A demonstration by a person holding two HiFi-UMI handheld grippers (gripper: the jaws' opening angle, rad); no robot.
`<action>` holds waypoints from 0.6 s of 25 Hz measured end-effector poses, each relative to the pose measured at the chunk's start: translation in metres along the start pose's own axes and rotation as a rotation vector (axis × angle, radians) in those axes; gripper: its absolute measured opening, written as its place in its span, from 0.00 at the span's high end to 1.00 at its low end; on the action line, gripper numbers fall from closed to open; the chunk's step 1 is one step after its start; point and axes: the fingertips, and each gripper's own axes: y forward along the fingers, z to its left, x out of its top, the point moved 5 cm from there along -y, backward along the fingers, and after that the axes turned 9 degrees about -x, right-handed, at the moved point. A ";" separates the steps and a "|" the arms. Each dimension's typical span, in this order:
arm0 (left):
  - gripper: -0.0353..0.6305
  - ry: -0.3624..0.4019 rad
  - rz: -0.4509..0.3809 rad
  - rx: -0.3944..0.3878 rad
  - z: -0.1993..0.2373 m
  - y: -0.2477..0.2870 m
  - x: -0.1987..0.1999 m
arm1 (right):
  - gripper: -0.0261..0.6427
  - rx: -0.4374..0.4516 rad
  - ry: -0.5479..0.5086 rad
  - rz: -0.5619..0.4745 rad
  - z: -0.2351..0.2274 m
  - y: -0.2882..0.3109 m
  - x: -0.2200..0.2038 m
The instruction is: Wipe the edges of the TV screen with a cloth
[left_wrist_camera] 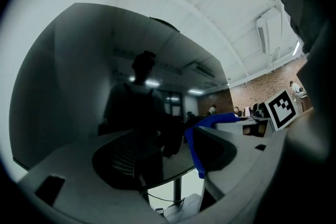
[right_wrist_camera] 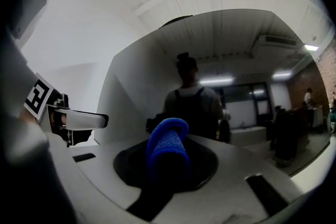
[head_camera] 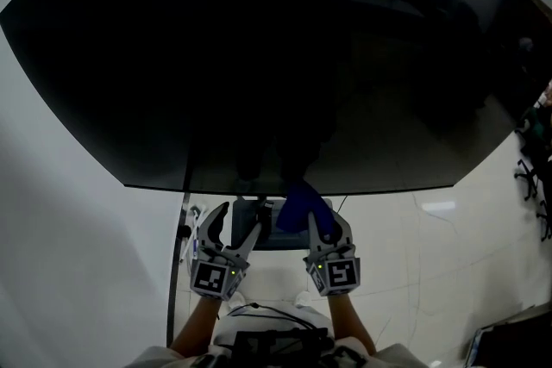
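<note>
Left gripper (head_camera: 236,225) holding its jaws apart with nothing between them, right gripper (head_camera: 325,224) clamping its jaws on a folded, nubbly blue cloth (head_camera: 301,204), cloth sitting just beside the lower edge of the wide, glossy black TV screen (head_camera: 259,56).

Glossy white tiled floor (head_camera: 448,263), grey TV stand base (head_camera: 278,239) on it, black wheeled chairs (head_camera: 530,172) at right edge.

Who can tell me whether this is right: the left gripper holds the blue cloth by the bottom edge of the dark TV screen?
Wrong gripper. The right gripper holds the blue cloth by the bottom edge of the dark TV screen; the right gripper view shows its jaws shut on it. The left gripper is open and empty.
</note>
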 end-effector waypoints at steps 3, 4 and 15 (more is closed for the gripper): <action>0.47 -0.003 0.002 0.026 0.004 0.001 0.001 | 0.86 -0.004 0.000 -0.002 -0.002 0.004 0.003; 0.49 -0.004 0.002 0.032 0.006 0.001 0.000 | 0.86 -0.011 0.001 -0.008 -0.004 0.006 0.003; 0.49 -0.007 0.006 0.037 0.002 0.001 -0.002 | 0.86 -0.043 0.025 -0.051 -0.020 -0.001 0.010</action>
